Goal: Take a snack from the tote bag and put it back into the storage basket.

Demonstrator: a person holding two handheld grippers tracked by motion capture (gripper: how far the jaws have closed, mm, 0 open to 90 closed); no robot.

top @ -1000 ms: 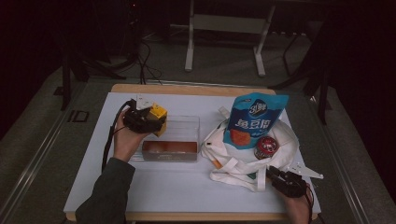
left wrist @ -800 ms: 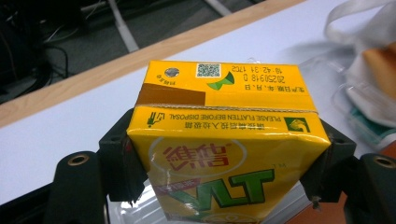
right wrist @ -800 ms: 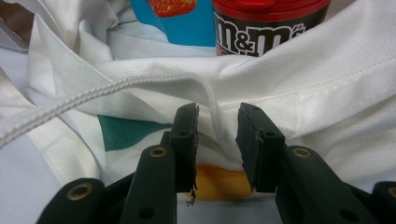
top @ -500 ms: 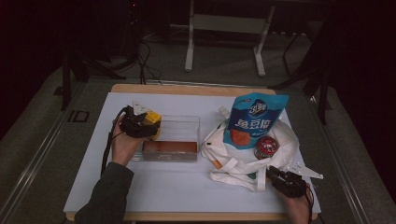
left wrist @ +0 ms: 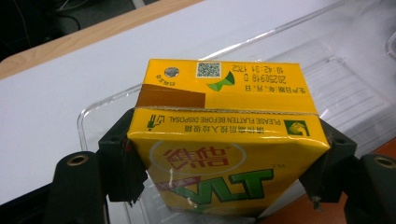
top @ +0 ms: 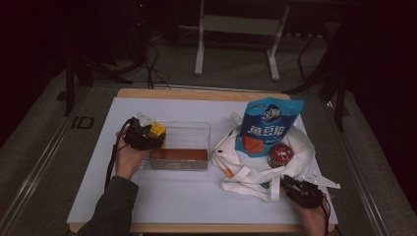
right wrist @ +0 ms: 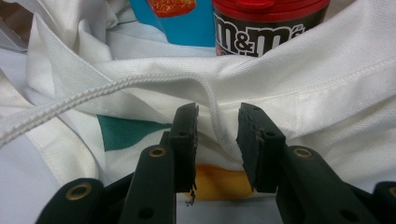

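**A:** Start at the left. What has the left claw got?

**B:** A yellow drink carton. In the left gripper view both black jaws press flat on its two sides, so it is clenched on the carton. The carton hangs tilted at the left end of the clear plastic tray, over the tray's rim and floor.

**A:** And the tray itself?

**B:** It sits on the white surface, left of centre. Along its near wall lies a reddish-brown slab; I cannot tell what that is.

**A:** Further right?

**B:** A white cloth bag lies crumpled and open. A blue snack pouch stands upright in it, and a red-lidded M&M's tub leans just beside the pouch, to its right.

**A:** The right claw?

**B:** It is low at the bag's near edge. In the right gripper view its jaws stand apart with the bag's white cord running down between them. The pads do not press on the cord, so it is released, grasping nothing.
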